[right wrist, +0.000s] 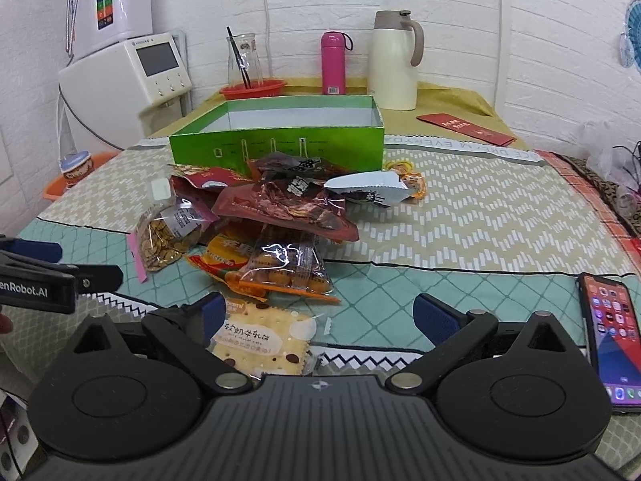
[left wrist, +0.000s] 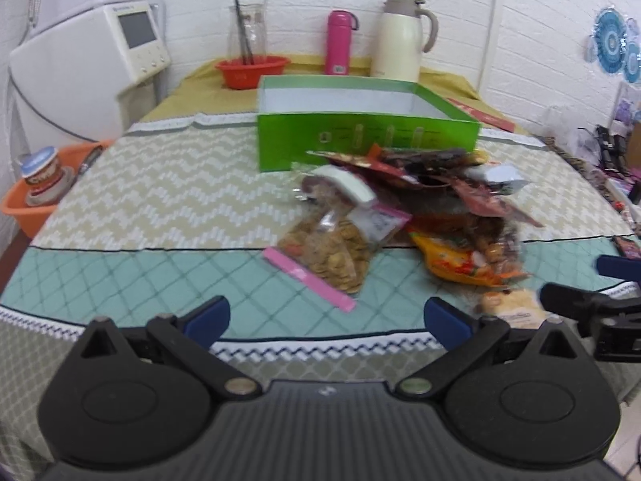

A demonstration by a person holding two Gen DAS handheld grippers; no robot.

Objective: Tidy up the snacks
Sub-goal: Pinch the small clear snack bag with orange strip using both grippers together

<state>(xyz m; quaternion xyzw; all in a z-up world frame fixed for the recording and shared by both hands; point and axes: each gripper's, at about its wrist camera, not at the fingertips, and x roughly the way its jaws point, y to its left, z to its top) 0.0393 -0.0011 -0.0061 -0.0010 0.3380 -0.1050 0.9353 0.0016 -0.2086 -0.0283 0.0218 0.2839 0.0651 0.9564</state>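
A heap of snack packets [left wrist: 432, 200] [right wrist: 280, 208] lies on the table in front of an open green box [left wrist: 360, 136] [right wrist: 276, 144], whose inside is bare. A clear bag of nuts with a pink zip strip [left wrist: 332, 248] [right wrist: 164, 240] sits at the heap's left. A cracker packet [right wrist: 260, 340] [left wrist: 513, 304] lies nearest the table's front edge. My left gripper [left wrist: 326, 320] is open above the front edge, holding nothing. My right gripper [right wrist: 320, 318] is open too, with the cracker packet lying between its fingers on the left side.
A phone [right wrist: 613, 336] lies at the front right of the table. Behind the box stand a pink flask [right wrist: 333, 63], a cream jug [right wrist: 394, 62], a red bowl [left wrist: 252, 70] with a glass carafe, and a red envelope [right wrist: 464, 128]. An orange basin [left wrist: 36, 196] sits off the left edge.
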